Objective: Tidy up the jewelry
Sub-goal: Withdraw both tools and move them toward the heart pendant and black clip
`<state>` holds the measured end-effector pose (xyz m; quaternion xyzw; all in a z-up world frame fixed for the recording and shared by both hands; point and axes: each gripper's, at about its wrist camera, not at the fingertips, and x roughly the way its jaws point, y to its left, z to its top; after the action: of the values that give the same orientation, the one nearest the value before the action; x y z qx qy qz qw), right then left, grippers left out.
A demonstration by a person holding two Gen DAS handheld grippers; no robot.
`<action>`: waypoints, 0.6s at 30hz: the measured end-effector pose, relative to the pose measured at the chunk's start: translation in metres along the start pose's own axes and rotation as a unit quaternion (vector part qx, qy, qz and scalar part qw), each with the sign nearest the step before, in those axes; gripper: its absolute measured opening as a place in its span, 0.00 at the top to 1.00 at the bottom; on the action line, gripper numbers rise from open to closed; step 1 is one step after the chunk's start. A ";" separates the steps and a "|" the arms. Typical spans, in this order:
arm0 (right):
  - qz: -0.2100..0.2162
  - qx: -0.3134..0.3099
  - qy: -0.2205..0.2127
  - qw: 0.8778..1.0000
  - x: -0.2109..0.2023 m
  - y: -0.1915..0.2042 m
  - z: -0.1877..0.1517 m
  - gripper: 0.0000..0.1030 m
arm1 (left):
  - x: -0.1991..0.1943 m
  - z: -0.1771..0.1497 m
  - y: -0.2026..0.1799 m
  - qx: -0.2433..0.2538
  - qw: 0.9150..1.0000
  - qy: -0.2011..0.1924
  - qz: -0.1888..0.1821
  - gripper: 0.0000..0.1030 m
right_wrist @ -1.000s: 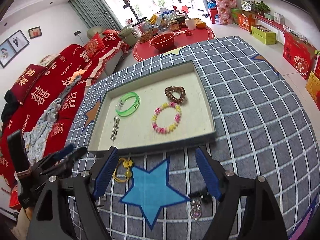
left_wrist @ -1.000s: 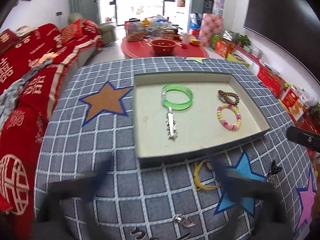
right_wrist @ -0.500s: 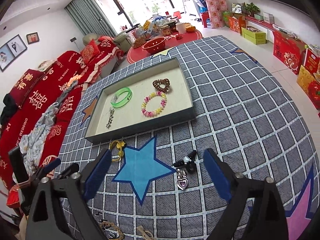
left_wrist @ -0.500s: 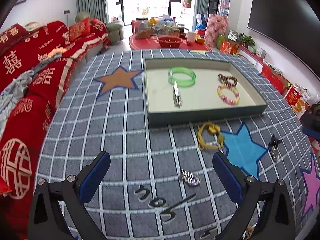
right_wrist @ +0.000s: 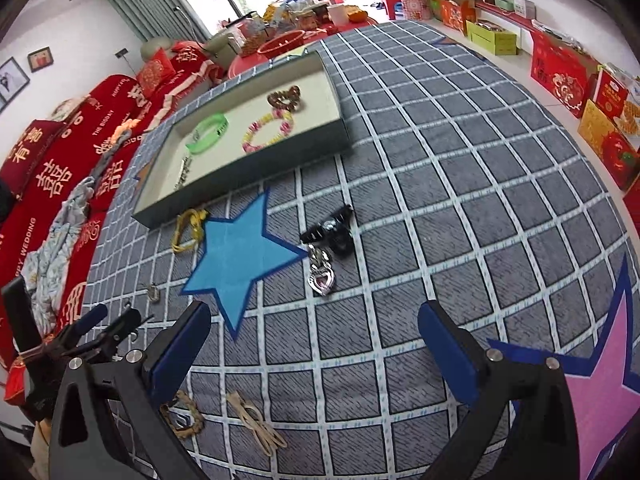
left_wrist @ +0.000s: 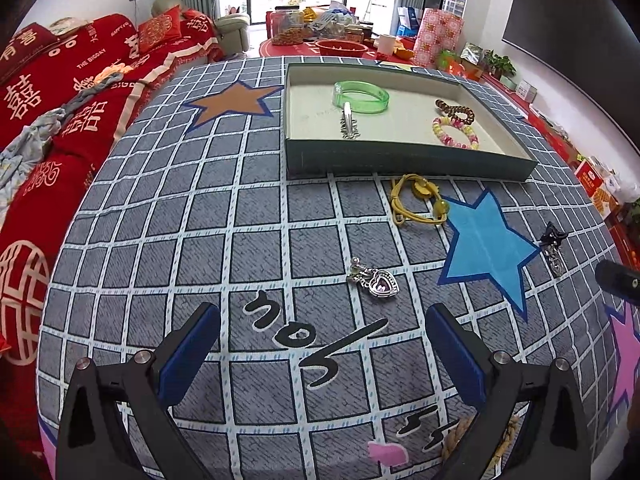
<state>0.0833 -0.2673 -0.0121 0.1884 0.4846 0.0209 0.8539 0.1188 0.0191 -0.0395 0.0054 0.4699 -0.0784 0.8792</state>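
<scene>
Right wrist view has the right tongs spread wide and empty just short of the black clip with a dangling silver heart charm lying flat on the checked cloth surface, so they'd probably snag fabric or only pinch the charm, and the left tongs gape empty too.

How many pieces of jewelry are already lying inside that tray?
4. A green bangle at the back left, a silver hair clip just in front of it, a brown coiled band at the back right, and a pink-and-yellow beaded bracelet in front of that. The tray hides nothing obvious.
</scene>
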 end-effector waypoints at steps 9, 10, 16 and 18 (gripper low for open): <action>-0.017 -0.006 0.005 1.000 0.008 -0.009 -0.008 0.00 | 0.006 0.000 -0.001 -0.008 1.000 0.008 0.008 0.00; -0.017 -0.007 0.006 1.000 0.009 -0.010 -0.007 0.00 | 0.007 0.000 -0.002 -0.007 1.000 0.010 0.008 0.00; -0.026 -0.020 0.014 0.999 0.017 -0.008 0.000 0.00 | 0.016 0.003 -0.012 -0.001 1.000 0.019 0.004 0.00; -0.028 -0.023 0.021 0.999 0.021 -0.007 0.004 0.00 | 0.018 0.003 -0.015 0.004 1.000 0.021 0.007 0.00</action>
<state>0.0968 -0.2706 -0.0293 0.1550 0.5073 0.0119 0.8477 0.1293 0.0021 -0.0519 0.0144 0.4876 -0.0739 0.8698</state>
